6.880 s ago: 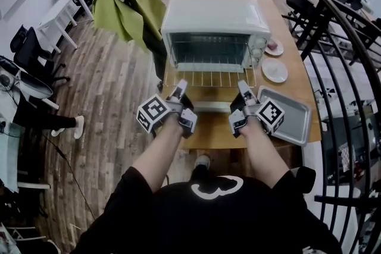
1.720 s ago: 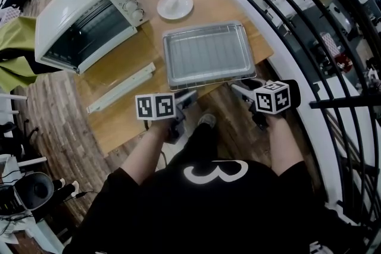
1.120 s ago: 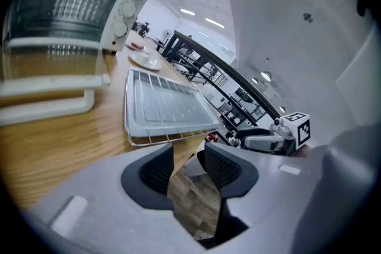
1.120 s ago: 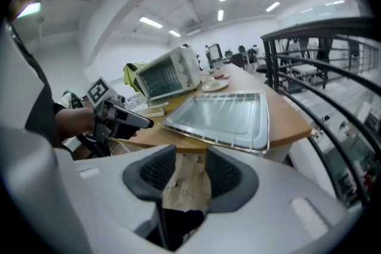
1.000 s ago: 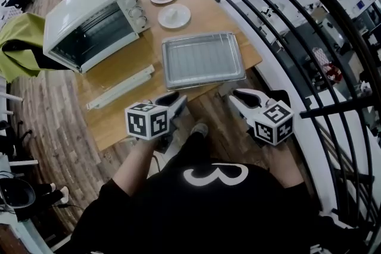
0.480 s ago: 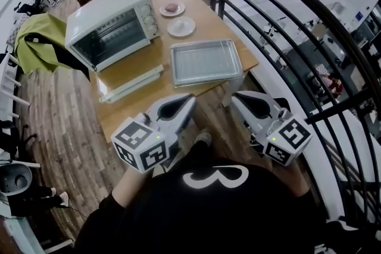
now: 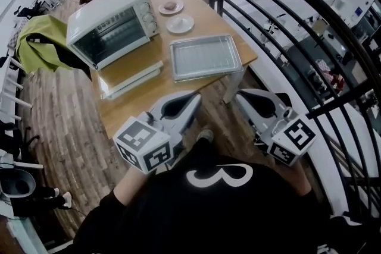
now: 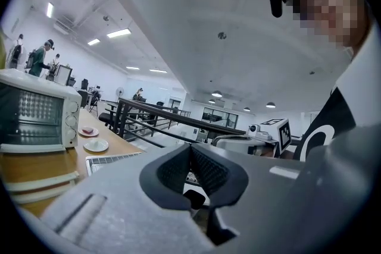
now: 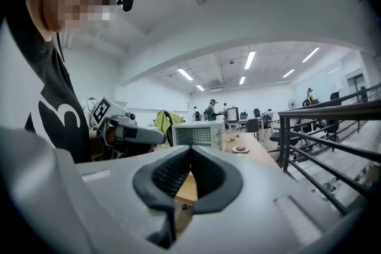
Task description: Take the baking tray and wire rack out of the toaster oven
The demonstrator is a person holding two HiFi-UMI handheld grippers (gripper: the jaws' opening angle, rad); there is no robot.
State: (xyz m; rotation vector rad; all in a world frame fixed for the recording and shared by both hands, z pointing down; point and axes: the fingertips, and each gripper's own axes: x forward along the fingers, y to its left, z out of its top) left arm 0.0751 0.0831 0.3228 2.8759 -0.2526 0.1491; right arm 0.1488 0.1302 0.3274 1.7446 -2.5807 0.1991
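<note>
The silver baking tray [image 7: 205, 57] lies on the wooden table [image 7: 149, 95] to the right of the white toaster oven [image 7: 107, 30]; the wire rack appears as a grid inside it. The oven door [image 7: 132, 79] hangs open and the cavity looks empty. My left gripper [image 7: 197, 96] and right gripper [image 7: 240, 94] are raised near my chest, off the table's near edge, both shut with nothing between the jaws. The left gripper view shows shut jaws, the oven [image 8: 33, 119] and the tray [image 8: 110, 159]. The right gripper view shows shut jaws and the oven [image 9: 199, 134].
Two small plates [image 7: 180, 24] sit behind the tray, the farther one [image 7: 170, 6] with a pinkish item. A black railing [image 7: 280, 15] runs along the right. A green cloth [image 7: 36, 44] drapes a chair left of the oven. People stand far back.
Both grippers have drawn back from the tray's near edge and risen toward my chest. Their jaws, slightly apart a second ago, are now shut. The tray has stayed on the table.
</note>
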